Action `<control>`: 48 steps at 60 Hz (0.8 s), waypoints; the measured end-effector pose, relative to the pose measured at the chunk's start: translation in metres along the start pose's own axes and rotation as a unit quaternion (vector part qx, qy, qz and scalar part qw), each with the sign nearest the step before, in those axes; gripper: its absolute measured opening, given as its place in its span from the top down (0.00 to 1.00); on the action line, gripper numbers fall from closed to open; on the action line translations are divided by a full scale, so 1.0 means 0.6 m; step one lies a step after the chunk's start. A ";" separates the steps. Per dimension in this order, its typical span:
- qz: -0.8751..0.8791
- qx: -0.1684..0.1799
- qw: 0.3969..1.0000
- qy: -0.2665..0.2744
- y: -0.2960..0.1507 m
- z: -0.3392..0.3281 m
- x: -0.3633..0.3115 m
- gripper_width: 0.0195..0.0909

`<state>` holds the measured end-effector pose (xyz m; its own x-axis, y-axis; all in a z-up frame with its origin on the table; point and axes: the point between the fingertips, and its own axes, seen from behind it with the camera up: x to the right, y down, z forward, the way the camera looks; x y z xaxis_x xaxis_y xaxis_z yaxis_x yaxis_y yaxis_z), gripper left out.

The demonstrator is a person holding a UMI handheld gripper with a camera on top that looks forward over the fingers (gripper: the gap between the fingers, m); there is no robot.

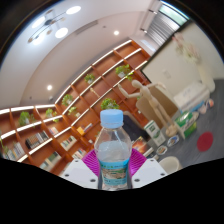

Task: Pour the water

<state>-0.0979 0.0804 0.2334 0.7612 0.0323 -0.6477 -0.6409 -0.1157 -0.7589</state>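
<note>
Claw (116, 170) grips upright water bottle (114, 150), lifted, shelves (90, 95) well beyond.

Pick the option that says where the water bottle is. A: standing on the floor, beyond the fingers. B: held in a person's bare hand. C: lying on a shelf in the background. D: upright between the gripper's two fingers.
D: the water bottle stands upright between the gripper fingers, its blue cap on top, both pink pads pressing its sides.
</note>
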 end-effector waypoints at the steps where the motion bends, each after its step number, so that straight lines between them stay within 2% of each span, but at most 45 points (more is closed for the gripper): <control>1: -0.029 0.005 1.000 0.007 -0.006 -0.005 0.007 0.81; 8: -0.188 0.032 0.979 0.068 -0.074 -0.019 0.053 0.81; 13: -0.262 0.037 0.956 0.127 -0.122 -0.040 0.106 0.80; 23: -0.310 0.056 0.926 0.206 -0.187 -0.057 0.226 0.80; 24: -0.311 0.055 0.925 0.211 -0.188 -0.057 0.232 0.77; 26: -0.310 0.055 0.923 0.220 -0.190 -0.060 0.251 0.77; 31: -0.313 0.050 0.918 0.238 -0.190 -0.057 0.328 0.77; 48: -0.326 -0.020 0.906 0.270 -0.109 -0.045 0.489 0.77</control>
<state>0.1703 0.0709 0.0949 0.9213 -0.3820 0.0727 -0.0418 -0.2831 -0.9582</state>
